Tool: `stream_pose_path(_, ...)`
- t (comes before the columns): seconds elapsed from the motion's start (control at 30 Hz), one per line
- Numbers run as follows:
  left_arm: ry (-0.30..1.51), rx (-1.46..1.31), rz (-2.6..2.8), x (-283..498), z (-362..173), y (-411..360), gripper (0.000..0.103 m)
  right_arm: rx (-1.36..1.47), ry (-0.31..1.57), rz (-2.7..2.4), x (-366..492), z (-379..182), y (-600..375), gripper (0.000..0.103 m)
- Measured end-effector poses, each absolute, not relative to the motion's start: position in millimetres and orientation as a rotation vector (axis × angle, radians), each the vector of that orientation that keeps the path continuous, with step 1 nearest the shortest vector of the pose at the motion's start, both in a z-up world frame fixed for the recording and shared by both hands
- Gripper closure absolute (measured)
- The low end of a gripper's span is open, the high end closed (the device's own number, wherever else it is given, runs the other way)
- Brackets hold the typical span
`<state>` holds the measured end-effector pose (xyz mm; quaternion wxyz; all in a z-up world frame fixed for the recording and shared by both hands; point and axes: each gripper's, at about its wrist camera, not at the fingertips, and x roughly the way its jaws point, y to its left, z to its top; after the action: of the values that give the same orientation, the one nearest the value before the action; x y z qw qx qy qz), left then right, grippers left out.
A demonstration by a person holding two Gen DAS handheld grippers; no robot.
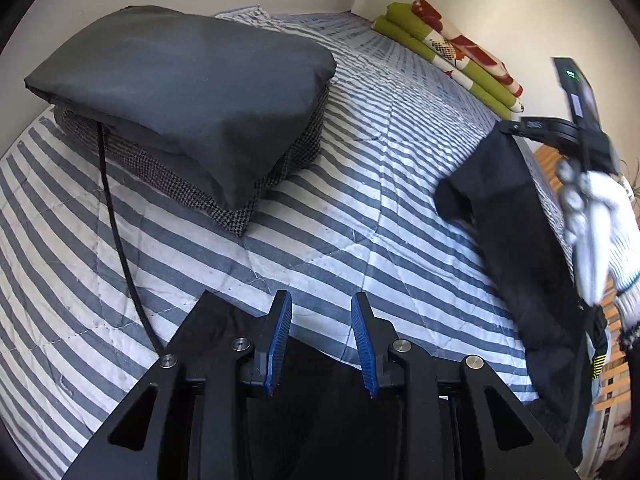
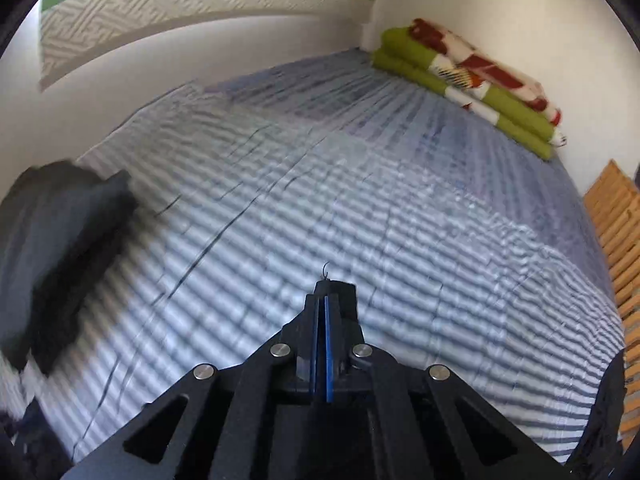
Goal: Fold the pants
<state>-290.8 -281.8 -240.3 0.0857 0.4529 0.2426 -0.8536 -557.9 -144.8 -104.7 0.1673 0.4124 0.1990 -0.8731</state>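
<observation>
The black pants (image 1: 520,240) lie along the right side of the striped bed (image 1: 360,168), and one end runs under my left gripper (image 1: 323,340). That gripper's blue pads stand apart over the cloth and press on nothing. At the far right, my right gripper (image 1: 510,126), held by a white-gloved hand (image 1: 596,224), pinches a raised edge of the pants. In the right wrist view the right gripper (image 2: 326,304) has its pads pressed together, with a thread at the tip. Dark pants cloth (image 2: 604,408) shows at the lower right, and the view is blurred.
A stack of folded clothes (image 1: 192,92), dark grey on houndstooth, sits at the back left of the bed, with a black cord (image 1: 116,220) trailing from it. A green and red folded blanket (image 1: 452,48) lies against the far wall. Wooden slats (image 2: 616,232) border the bed's right edge.
</observation>
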Motion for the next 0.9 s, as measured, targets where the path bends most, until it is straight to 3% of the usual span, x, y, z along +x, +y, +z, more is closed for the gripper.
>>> stream_pose_path(0.07,0.724,1.352,-2.554,-292.4,-239.1,-279.3,0.07,1.234,0.563,-2.458,-564.8,-112.7,-145.8,0.09)
stream_pose_path(0.13,0.718,1.351,-2.572,-294.0,-237.1,-276.1,0.07,1.256,0.496,-2.45,-559.4,-108.2,-136.6,0.073)
stream_pose_path(0.2,0.714,1.352,-2.586,-294.2,-235.0,-272.3,0.07,1.231,0.48,-2.452,-549.3,-92.9,-119.5,0.067)
stream_pose_path(0.37,0.716,1.37,-2.625,-292.0,-230.6,-260.0,0.07,1.203,0.271,-2.419,-504.1,-40.5,-47.9,0.067)
stream_pose_path(0.53,0.67,1.404,-2.723,-281.6,-215.1,-224.7,0.07,1.189,0.15,-2.445,-405.6,-9.5,64.5,0.066)
stream_pose_path(0.77,0.383,1.496,-2.971,-231.0,-190.4,-105.5,0.067,1.468,-0.032,-2.544,-255.4,-54.3,241.5,0.066)
stream_pose_path(0.9,0.314,1.685,-3.087,-192.4,-199.7,-20.6,0.066,1.599,-0.208,-2.47,-186.5,-93.4,298.5,0.066)
